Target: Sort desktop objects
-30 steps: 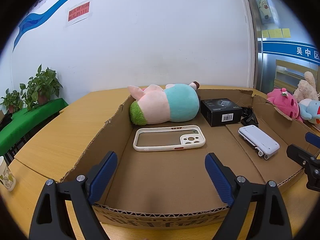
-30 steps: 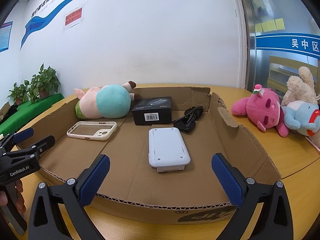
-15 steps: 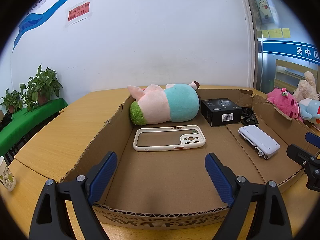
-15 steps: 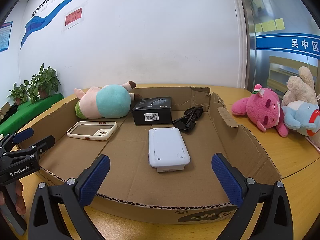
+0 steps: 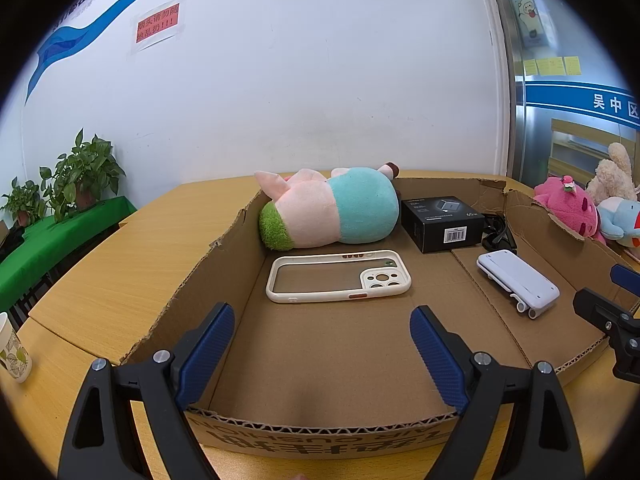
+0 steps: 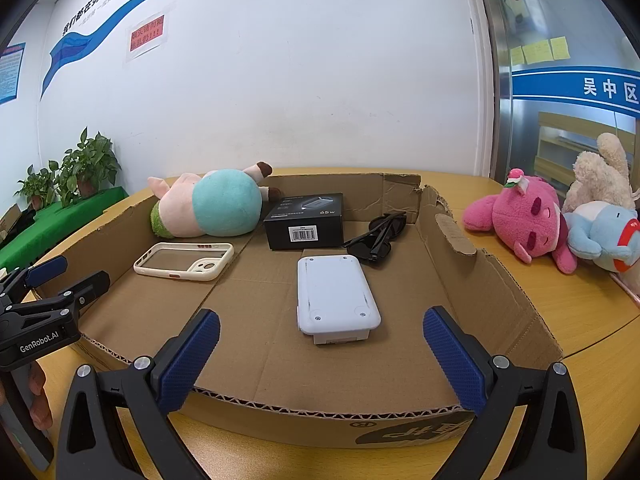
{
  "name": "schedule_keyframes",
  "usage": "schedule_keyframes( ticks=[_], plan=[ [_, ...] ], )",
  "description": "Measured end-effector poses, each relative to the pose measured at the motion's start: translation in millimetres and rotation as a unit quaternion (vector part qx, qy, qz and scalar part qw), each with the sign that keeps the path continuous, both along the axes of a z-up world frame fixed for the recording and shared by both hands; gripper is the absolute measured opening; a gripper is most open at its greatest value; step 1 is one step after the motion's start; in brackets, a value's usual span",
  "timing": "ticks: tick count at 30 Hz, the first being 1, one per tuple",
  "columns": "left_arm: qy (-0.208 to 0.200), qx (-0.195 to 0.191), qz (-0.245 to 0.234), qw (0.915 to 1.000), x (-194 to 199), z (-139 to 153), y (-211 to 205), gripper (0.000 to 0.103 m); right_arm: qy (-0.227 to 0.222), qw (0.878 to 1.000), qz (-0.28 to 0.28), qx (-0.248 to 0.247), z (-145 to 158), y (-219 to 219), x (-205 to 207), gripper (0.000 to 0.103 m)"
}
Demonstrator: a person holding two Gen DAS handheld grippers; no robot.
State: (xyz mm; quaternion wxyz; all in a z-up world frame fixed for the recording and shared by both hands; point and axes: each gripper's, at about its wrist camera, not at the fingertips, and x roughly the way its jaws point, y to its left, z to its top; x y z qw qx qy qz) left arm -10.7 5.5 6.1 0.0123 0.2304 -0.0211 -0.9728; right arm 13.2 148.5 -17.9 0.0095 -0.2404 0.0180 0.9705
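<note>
A shallow cardboard tray lies on the wooden table. Inside it are a pink and teal plush pig, a cream phone case, a black charger box, black sunglasses and a white flat device. My left gripper hangs open over the tray's near edge, nothing between its fingers. My right gripper is open too, just short of the white device. Each gripper shows at the edge of the other's view.
A pink plush, a blue plush and a beige plush lie on the table right of the tray. A paper cup stands at the far left. Potted plants sit on a green-covered bench by the wall.
</note>
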Motion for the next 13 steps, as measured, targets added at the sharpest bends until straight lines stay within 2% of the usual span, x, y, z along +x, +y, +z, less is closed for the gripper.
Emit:
schedule_keyframes(
  ticks=[13],
  plan=[
    [0.000, 0.000, -0.001, 1.0000, 0.3, -0.3, 0.1, 0.090, 0.000, 1.000, 0.000, 0.000, 0.4, 0.2, 0.6, 0.103]
  ],
)
